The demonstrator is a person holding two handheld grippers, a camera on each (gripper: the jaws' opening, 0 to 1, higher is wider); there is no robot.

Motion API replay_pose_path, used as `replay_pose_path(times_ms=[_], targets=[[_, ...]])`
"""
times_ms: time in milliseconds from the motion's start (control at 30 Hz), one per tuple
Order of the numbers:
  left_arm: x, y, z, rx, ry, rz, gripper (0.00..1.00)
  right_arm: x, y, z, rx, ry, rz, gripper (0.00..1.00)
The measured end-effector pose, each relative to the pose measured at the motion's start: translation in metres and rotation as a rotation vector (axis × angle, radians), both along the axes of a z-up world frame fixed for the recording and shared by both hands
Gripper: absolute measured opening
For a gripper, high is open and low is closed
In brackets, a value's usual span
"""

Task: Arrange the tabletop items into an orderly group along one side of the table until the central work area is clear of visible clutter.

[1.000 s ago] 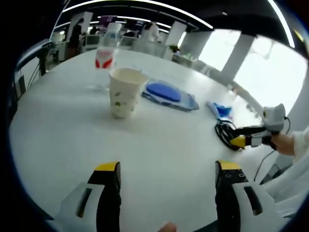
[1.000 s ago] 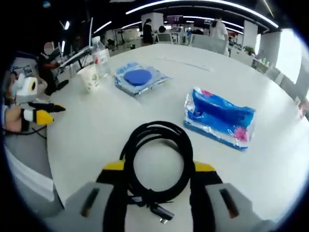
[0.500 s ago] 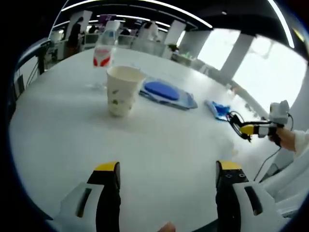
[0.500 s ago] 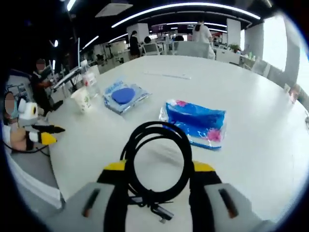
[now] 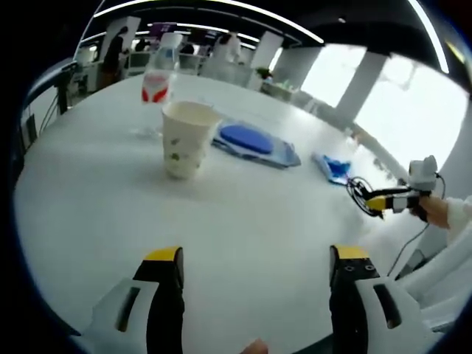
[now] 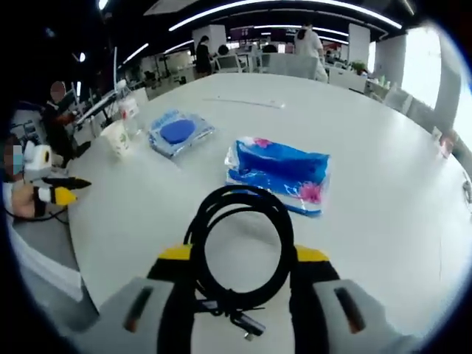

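My right gripper [image 6: 240, 259] is shut on a coiled black cable [image 6: 240, 243], which hangs a little above the white table [image 6: 383, 192]. Just beyond the coil lies a blue tissue pack [image 6: 280, 173]. Further left are a blue pouch [image 6: 175, 133], a paper cup [image 6: 116, 138] and a water bottle [image 6: 129, 110]. My left gripper [image 5: 256, 258] is open over bare table, with the cup [image 5: 188, 140] and the bottle [image 5: 158, 81] ahead of it. The pouch [image 5: 254, 144] and the tissue pack [image 5: 335, 166] lie to their right. The right gripper [image 5: 391, 199] holds the cable [image 5: 360, 193] at far right.
The table [image 5: 96, 206] is round, and its edge curves close on the left. A hand holds the left gripper [image 6: 51, 193] at the table's near left rim. Office desks, chairs and people stand beyond the far edge. A thin white strip [image 6: 243, 102] lies far across the table.
The right gripper has lifted the cable off the table and carried it closer to the tissue pack. The left gripper stays open and still.
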State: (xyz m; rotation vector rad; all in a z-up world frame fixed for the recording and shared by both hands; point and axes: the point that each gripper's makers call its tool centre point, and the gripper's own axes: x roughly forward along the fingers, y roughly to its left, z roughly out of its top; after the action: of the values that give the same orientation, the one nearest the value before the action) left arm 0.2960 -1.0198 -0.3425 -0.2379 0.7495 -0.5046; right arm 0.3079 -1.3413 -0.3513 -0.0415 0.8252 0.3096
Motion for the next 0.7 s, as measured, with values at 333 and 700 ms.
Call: replay_pose_path(times_ms=[333, 700], targets=[[0.000, -0.001, 0.000, 0.003, 0.000, -0.004, 0.78, -0.005, -0.002, -0.011, -0.047, 0.017, 0.017, 0.48], [0.001, 0.001, -0.001, 0.001, 0.002, -0.001, 0.78, -0.009, 0.000, -0.017, -0.046, 0.036, 0.023, 0.49]])
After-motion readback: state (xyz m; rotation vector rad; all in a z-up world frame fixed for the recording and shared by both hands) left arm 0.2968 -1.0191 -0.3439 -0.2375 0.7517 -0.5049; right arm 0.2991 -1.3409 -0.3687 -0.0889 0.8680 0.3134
